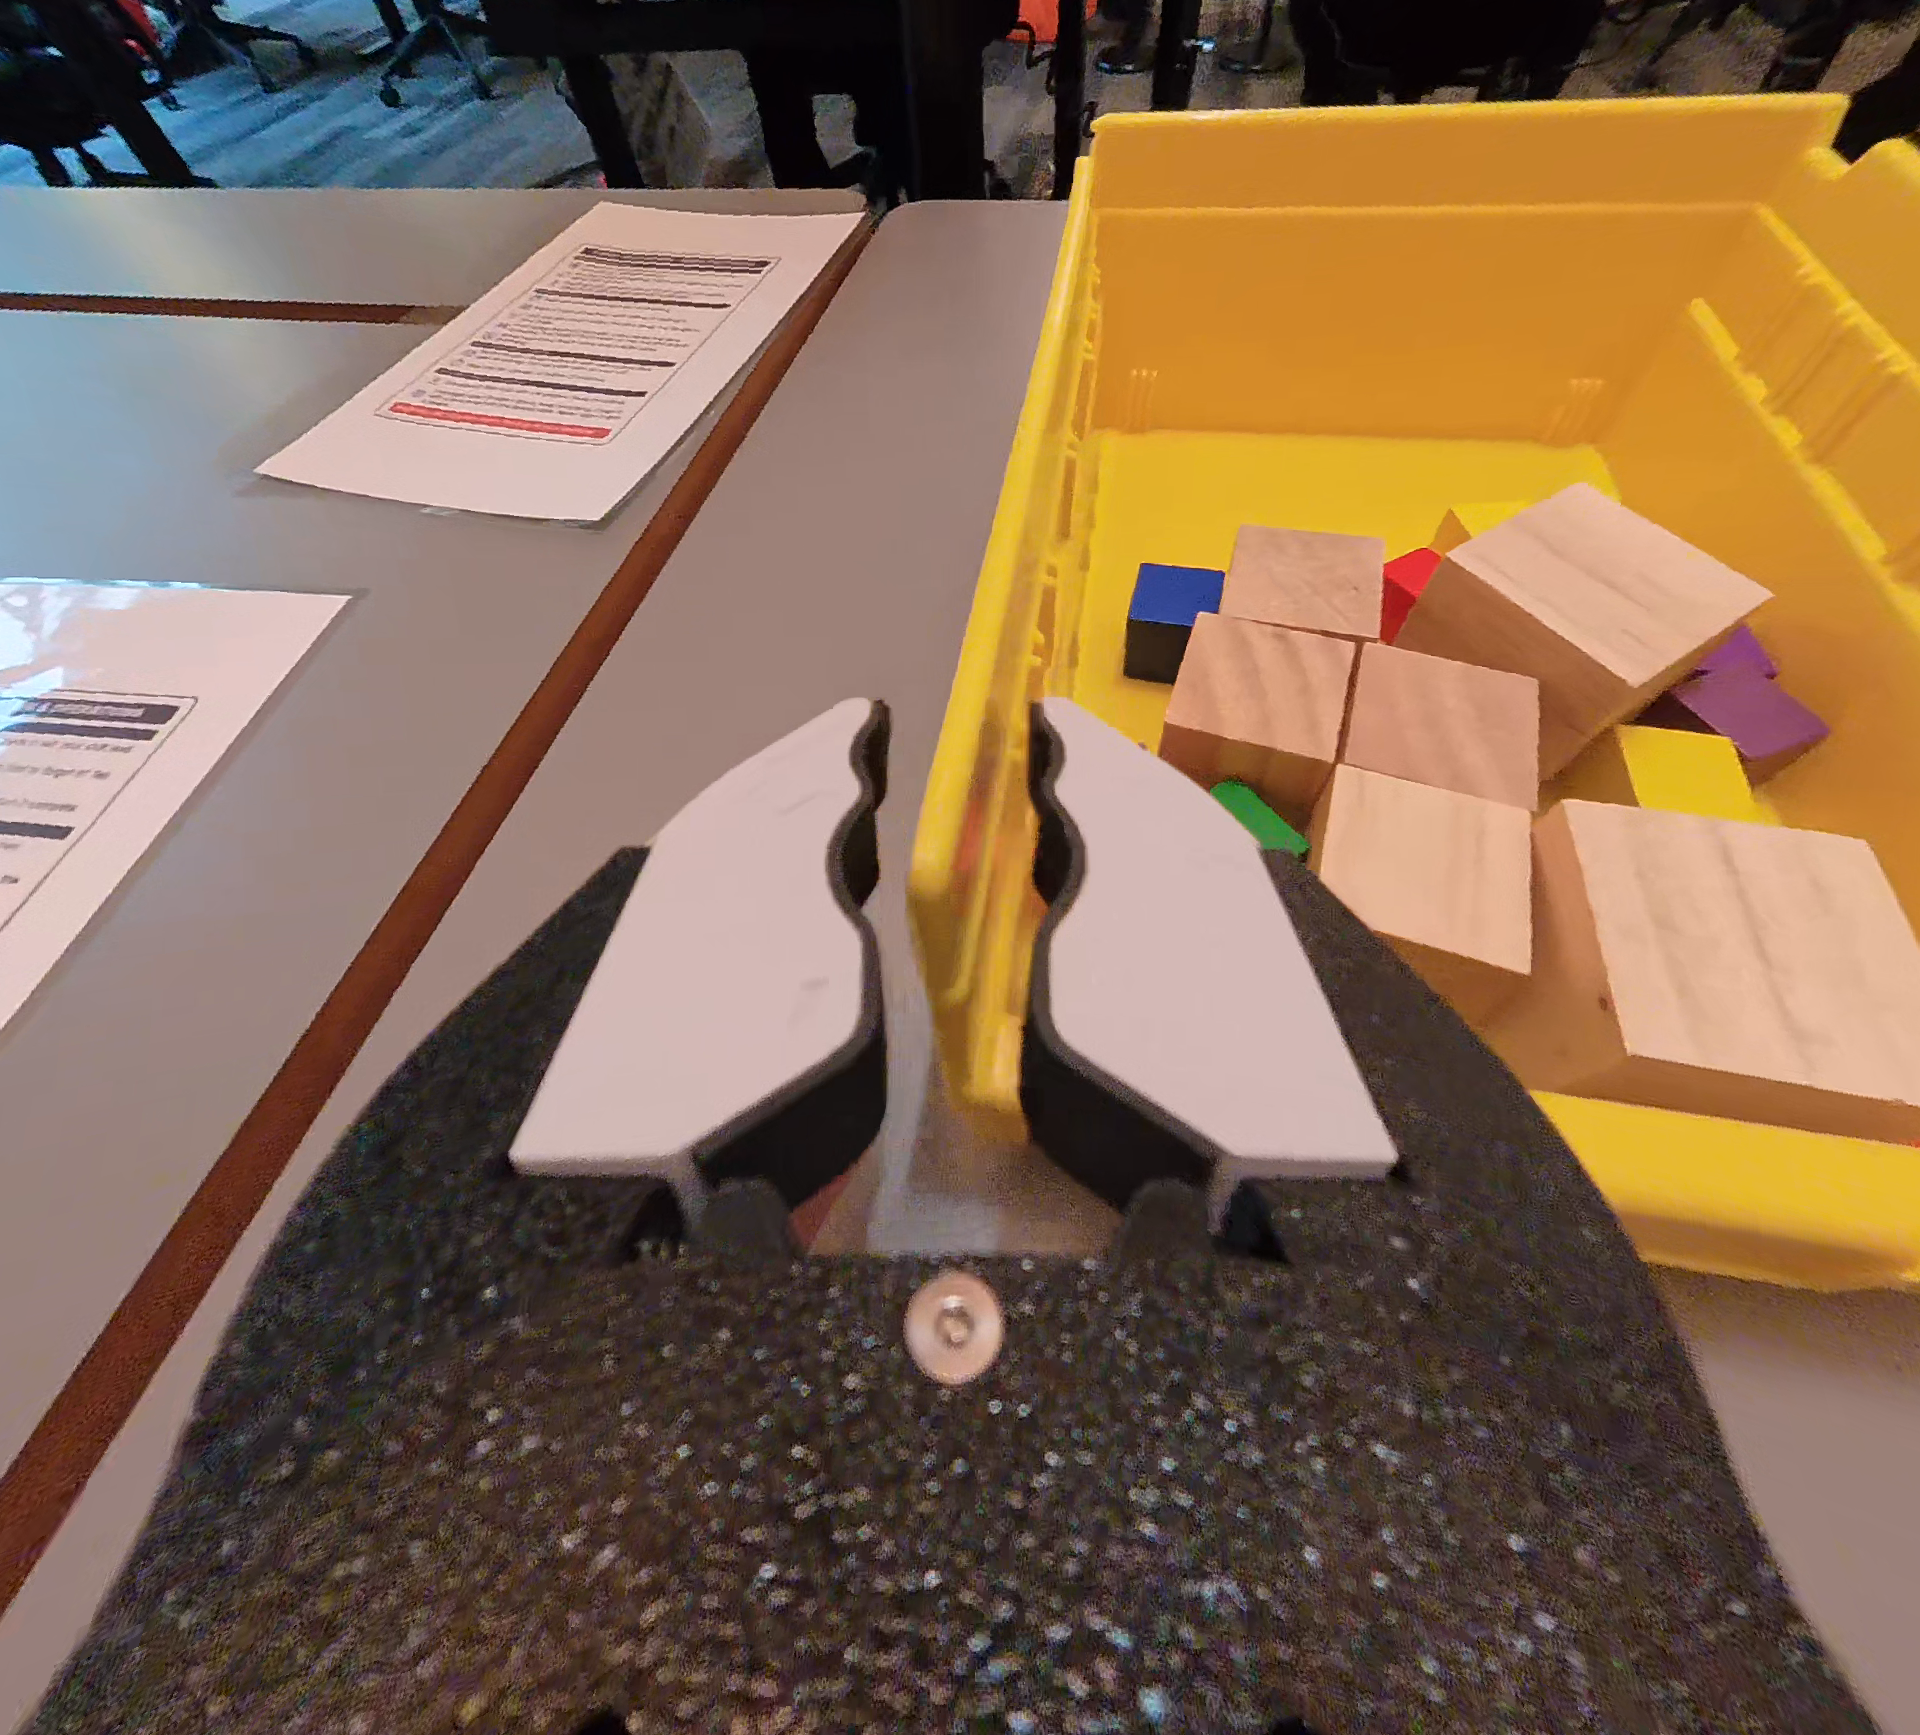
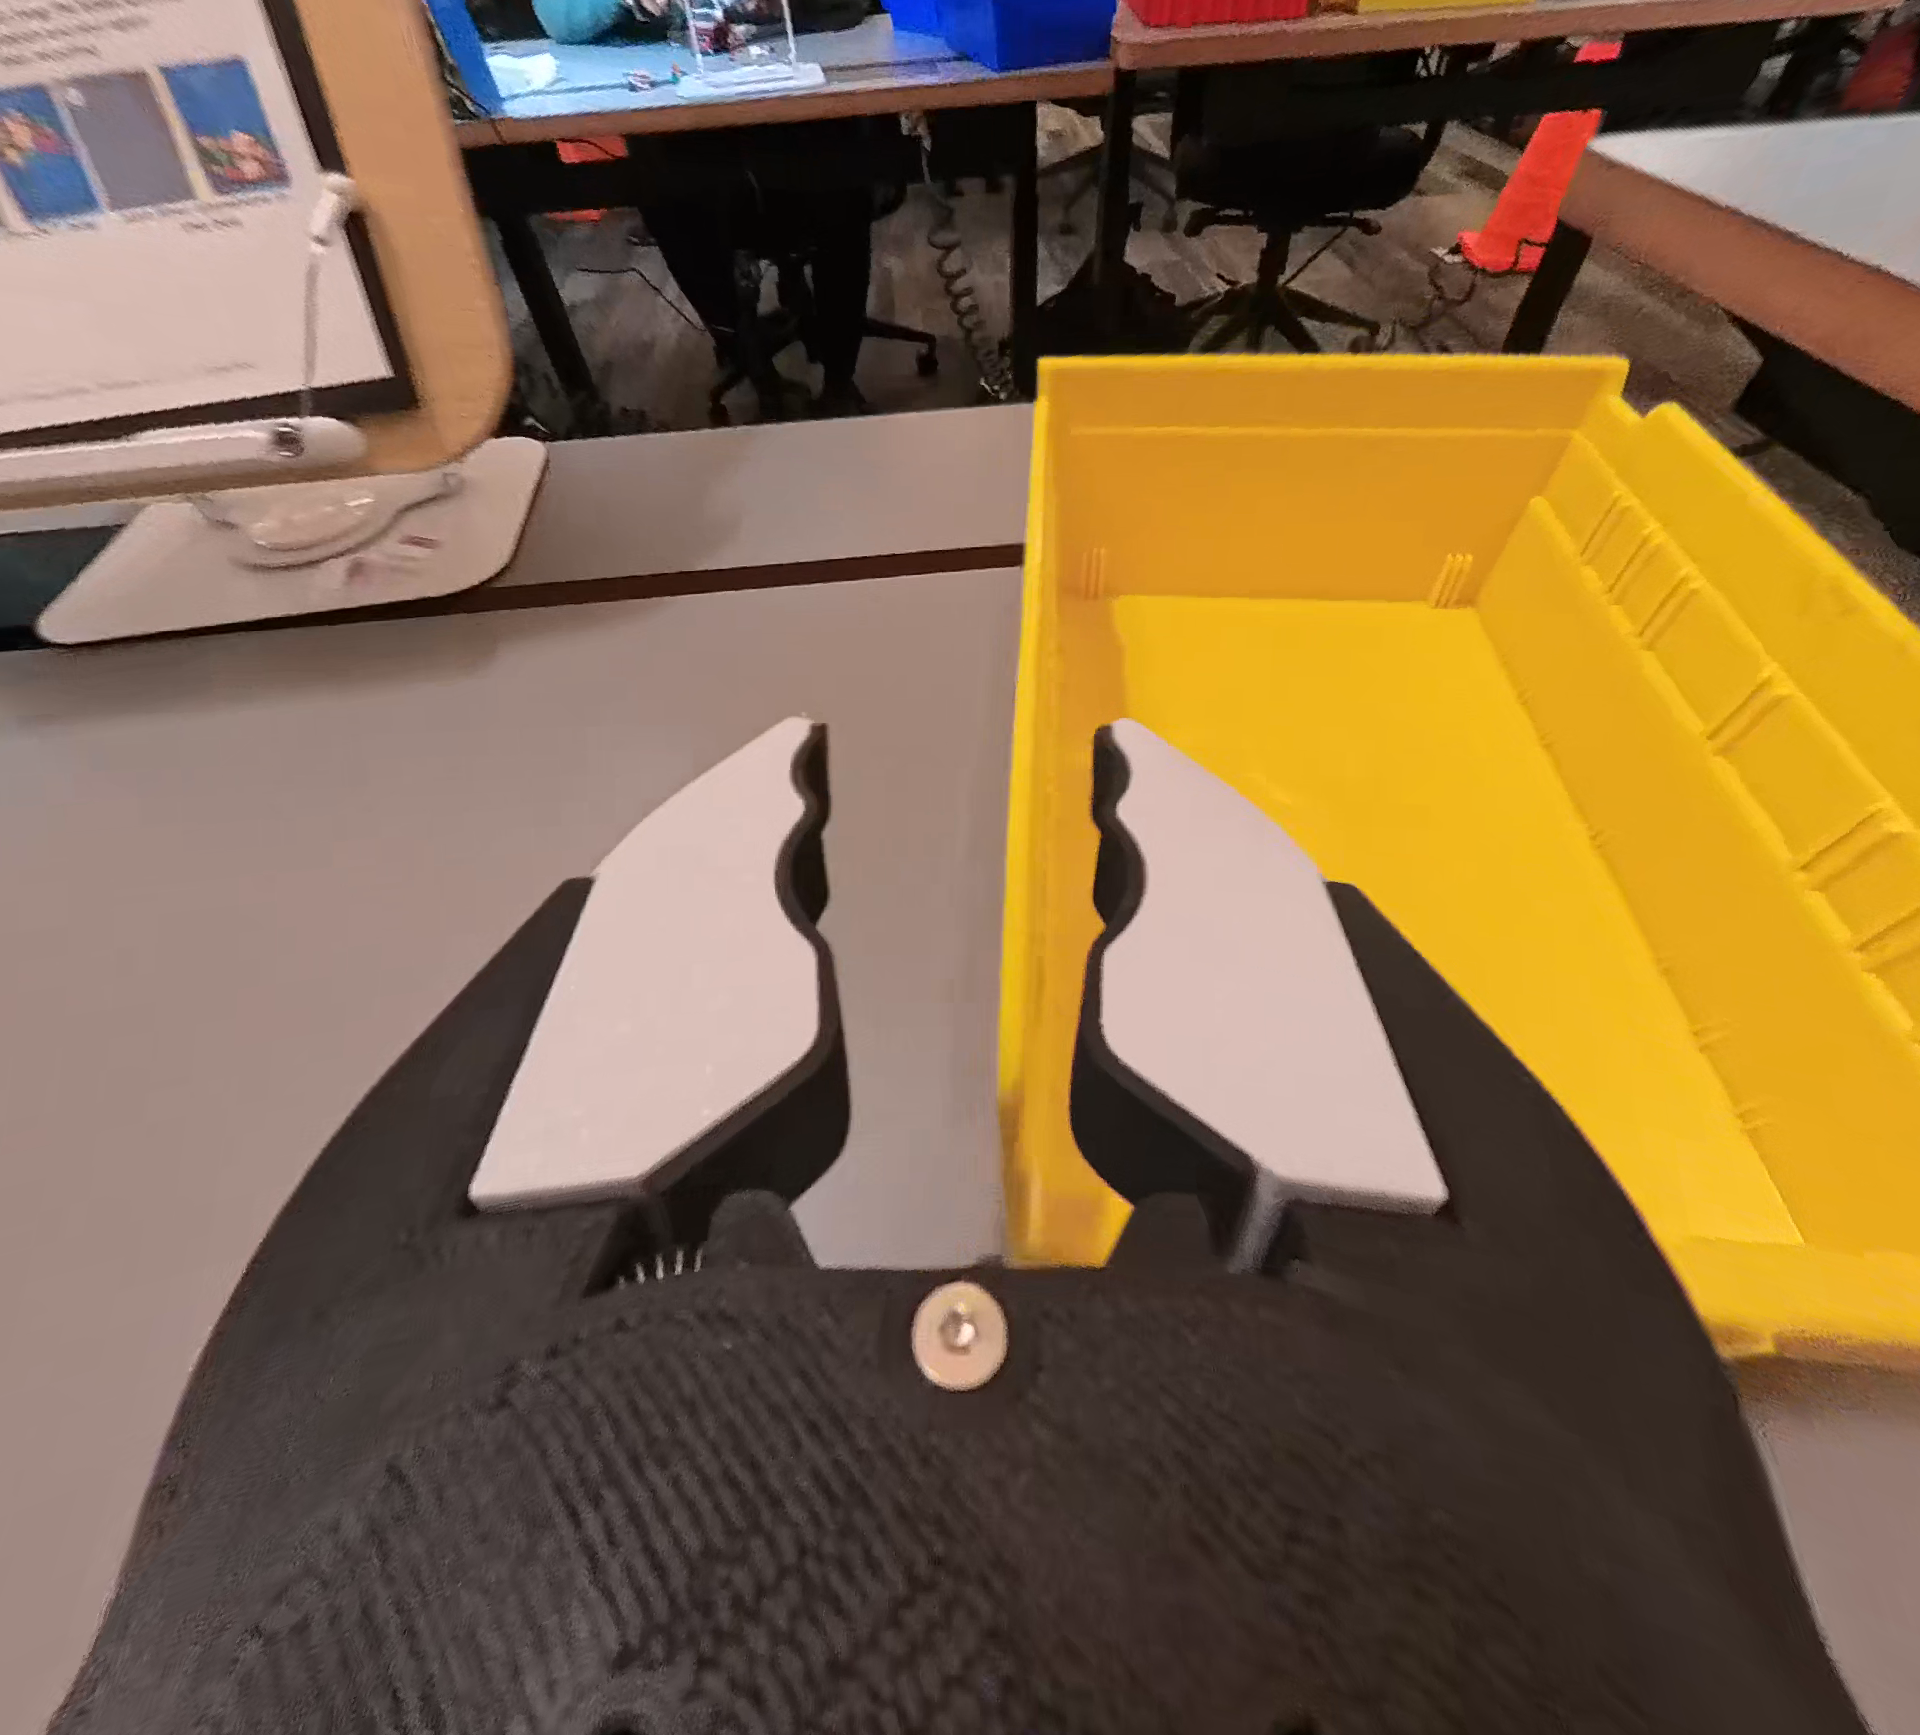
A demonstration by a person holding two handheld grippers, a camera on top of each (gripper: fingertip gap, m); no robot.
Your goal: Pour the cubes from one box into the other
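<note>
Grey table [image 1: 727, 646]: papers [image 1: 561, 366], monitor [image 2: 187, 127] beside boxes [image 2: 1351, 802].

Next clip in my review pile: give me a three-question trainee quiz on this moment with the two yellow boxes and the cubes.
1. True or false: the yellow box in the right wrist view has cubes in it.
2. Multiple choice: the left gripper straddles which part of the cube-filled box? A) its left side wall B) its far wall C) a wooden cube
3. Fill in: beside the wooden cubes sits a small ____ cube nearest the left wall.

Key: 1. False, its floor is bare. 2. A, one finger outside and one inside the wall. 3. Blue.
</note>
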